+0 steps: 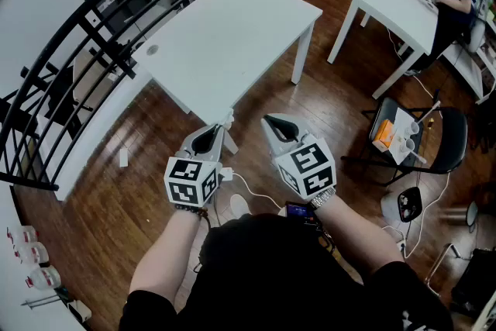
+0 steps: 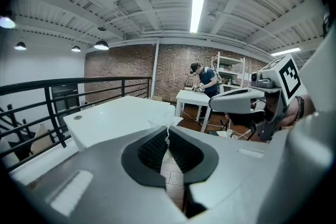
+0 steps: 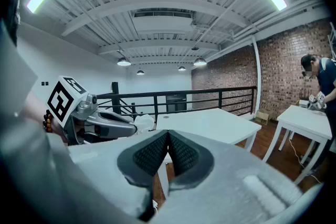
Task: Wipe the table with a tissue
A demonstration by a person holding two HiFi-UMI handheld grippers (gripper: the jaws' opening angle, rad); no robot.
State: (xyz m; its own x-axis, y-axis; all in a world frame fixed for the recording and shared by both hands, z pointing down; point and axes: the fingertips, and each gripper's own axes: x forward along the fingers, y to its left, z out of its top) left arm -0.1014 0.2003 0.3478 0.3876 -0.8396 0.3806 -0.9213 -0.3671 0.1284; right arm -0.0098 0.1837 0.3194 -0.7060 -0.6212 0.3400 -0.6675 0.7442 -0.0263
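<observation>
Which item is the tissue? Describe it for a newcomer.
Find the white table beside the black railing. Just short of its near corner, the left tongs pinch a small crumpled white tissue; the right tongs alongside are shut on nothing.

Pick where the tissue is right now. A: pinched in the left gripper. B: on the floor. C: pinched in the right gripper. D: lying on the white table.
A: the tissue pokes from the closed tips of the left gripper; the right gripper is shut on nothing.
</observation>
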